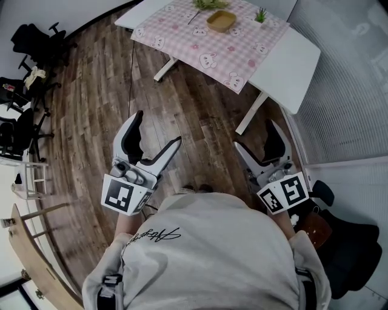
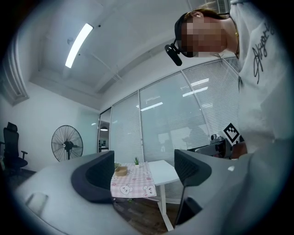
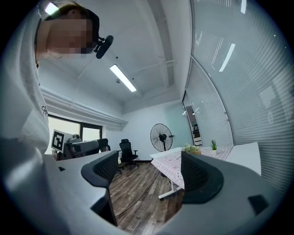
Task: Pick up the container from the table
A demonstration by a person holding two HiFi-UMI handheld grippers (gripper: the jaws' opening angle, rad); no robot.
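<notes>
The person stands on the wooden floor (image 1: 182, 103), both tools held out low in front of the body. The left gripper (image 1: 159, 128) has its jaws spread wide, and the left gripper view shows nothing caught between them, only the room beyond. The right gripper (image 1: 256, 136) is likewise spread and empty, with bare floor and furniture showing through its gap.

Farther out stands the white table (image 1: 291, 54), with a pink checked cloth (image 1: 206, 42) laid across its middle. The container (image 1: 220, 20), a shallow tan dish, sits on the far part of that cloth, with a small potted plant (image 1: 260, 14) just to its right and some leafy greenery (image 1: 209, 3) beyond it to the left. It is well apart from both grippers, with open floor and the near half of the table between.

In the head view the container lies straight ahead and a little right of centre, so the right gripper looks slightly nearer sideways. The left gripper is the one aimed at it: in the left gripper view the container (image 2: 121, 170) shows inside the jaw gap, close to the left jaw. In the right gripper view the table falls off to the right, behind the right jaw. The dish looks mildly oblong, but its long axis cannot be told from here. The pickup has likely not begun, and a walk forward comes first.
</notes>
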